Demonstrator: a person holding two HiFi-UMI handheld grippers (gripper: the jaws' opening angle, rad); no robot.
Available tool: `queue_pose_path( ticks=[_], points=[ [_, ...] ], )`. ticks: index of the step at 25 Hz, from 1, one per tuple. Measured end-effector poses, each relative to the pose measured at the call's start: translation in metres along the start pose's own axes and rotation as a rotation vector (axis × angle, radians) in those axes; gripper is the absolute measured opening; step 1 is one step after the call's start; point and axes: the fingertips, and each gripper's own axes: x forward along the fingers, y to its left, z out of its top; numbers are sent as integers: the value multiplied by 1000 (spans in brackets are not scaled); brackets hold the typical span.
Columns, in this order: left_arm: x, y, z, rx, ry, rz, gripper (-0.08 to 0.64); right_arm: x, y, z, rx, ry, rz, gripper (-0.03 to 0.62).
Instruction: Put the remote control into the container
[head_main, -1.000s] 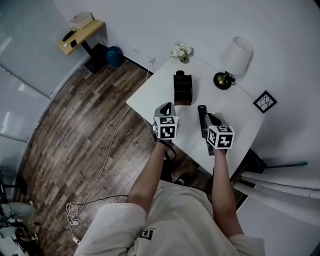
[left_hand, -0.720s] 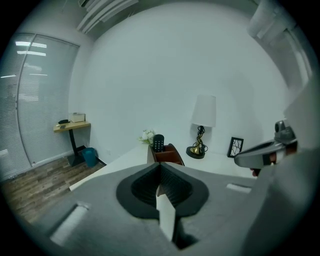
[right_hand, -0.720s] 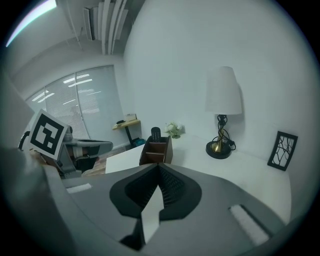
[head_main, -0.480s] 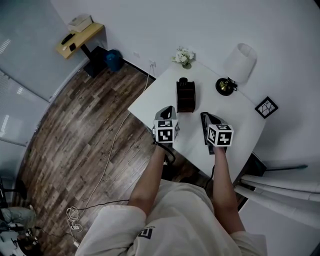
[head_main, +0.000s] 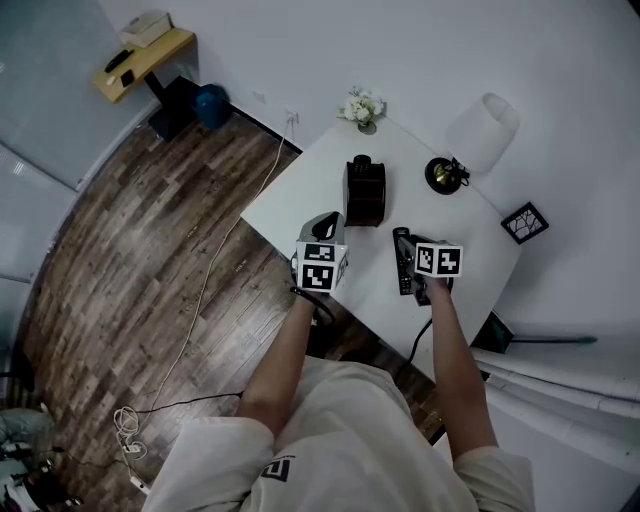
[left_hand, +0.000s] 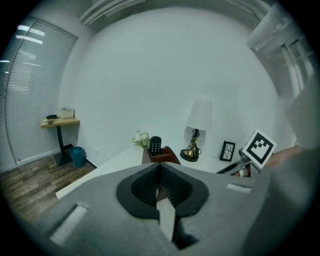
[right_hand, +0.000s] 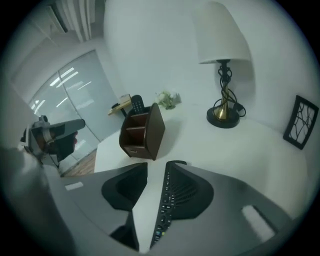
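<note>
Lying flat on the white table (head_main: 300, 195), the remote control (right_hand: 165, 210) sits between the parted jaws of the right gripper (right_hand: 156, 167), which have just been opening; it runs along one pad, the other stands clear. Its button print is too small to read. Beyond it, the brown container (right_hand: 141, 131) holds another remote (right_hand: 136, 104) upright. The left gripper (left_hand: 160, 167) has its jaws pressed together on nothing

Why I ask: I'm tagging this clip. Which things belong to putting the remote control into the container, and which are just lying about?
Job: remote control on the table; brown container; right gripper, its jaws just opening, remote control between them, not gripped.
Lying about: lamp; flowers; picture frame; second remote already standing in the container; left gripper, shut and empty.
</note>
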Motion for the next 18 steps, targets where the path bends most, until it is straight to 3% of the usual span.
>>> queue_pose_path(
  ticks=[5, 10, 16, 18],
  points=[
    [12, 9, -5, -10, 19, -20, 5, 30, -21, -19, -32, 194, -82, 248],
    [28, 8, -21, 60, 68, -76, 5, 58, -38, -24, -18, 325, -127, 288],
    [32, 18, -23, 84, 82, -90, 5, 77, -41, -34, 0, 425, -141, 295],
    [33, 21, -23, 121, 88, -96, 5, 77, -48, -34, 3, 445, -161, 261]
  ],
)
